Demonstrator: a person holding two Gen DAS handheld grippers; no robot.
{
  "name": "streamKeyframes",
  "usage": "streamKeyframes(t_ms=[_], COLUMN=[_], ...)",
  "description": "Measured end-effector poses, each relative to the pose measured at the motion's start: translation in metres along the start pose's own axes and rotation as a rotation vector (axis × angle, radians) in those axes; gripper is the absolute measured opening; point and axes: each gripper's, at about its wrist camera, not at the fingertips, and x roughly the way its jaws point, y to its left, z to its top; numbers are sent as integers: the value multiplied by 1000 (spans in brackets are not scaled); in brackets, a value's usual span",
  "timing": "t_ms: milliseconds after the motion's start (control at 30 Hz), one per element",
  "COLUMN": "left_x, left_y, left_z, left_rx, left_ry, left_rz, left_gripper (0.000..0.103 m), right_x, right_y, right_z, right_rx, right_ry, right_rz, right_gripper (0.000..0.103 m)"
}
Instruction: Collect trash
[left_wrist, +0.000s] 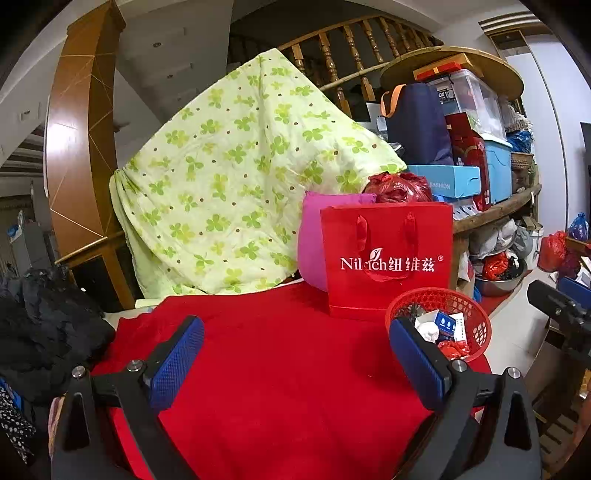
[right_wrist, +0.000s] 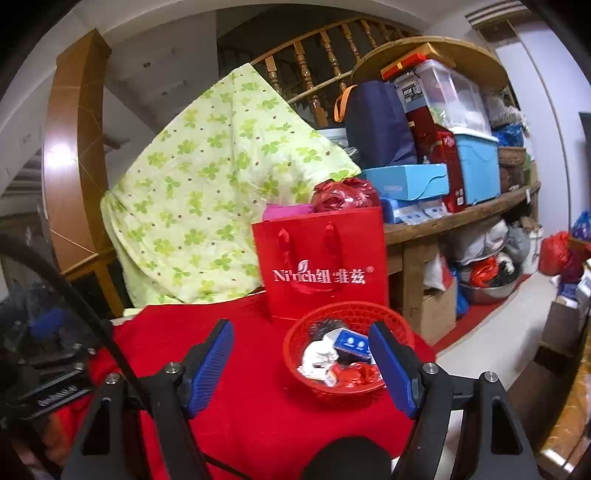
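Note:
A red plastic basket (right_wrist: 347, 314) stands on the red cloth (right_wrist: 258, 417) at the table's right side. It holds trash: crumpled white paper (right_wrist: 317, 354), a blue and white carton (right_wrist: 351, 343) and red wrapper (right_wrist: 358, 374). The basket also shows in the left wrist view (left_wrist: 465, 302). My right gripper (right_wrist: 301, 363) is open and empty, just in front of the basket. My left gripper (left_wrist: 295, 354) is open and empty over the bare red cloth (left_wrist: 288, 369), left of the basket.
A red paper gift bag (left_wrist: 388, 258) stands behind the basket, with a pink cushion (left_wrist: 310, 240) and a green-patterned quilt (left_wrist: 229, 177) behind it. Dark clothes (left_wrist: 48, 325) lie at the left. A cluttered wooden shelf (right_wrist: 461, 214) with boxes is at the right.

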Motion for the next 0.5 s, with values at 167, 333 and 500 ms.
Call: streamKeyframes(t_ms=[167, 333, 500], left_x=[-2, -3, -6], left_y=[-2, -2, -4], left_z=[0, 0, -2], left_rx=[3, 1, 6], left_ry=[-1, 1, 3], left_rz=[8, 3, 0], left_gripper=[100, 100, 100], right_x=[3, 1, 0], right_y=[0, -3, -3], right_z=[-2, 0, 1], right_rx=[-21, -15, -15], right_ry=[-1, -12, -15], right_rz=[-38, -42, -43], right_gripper=[78, 78, 78])
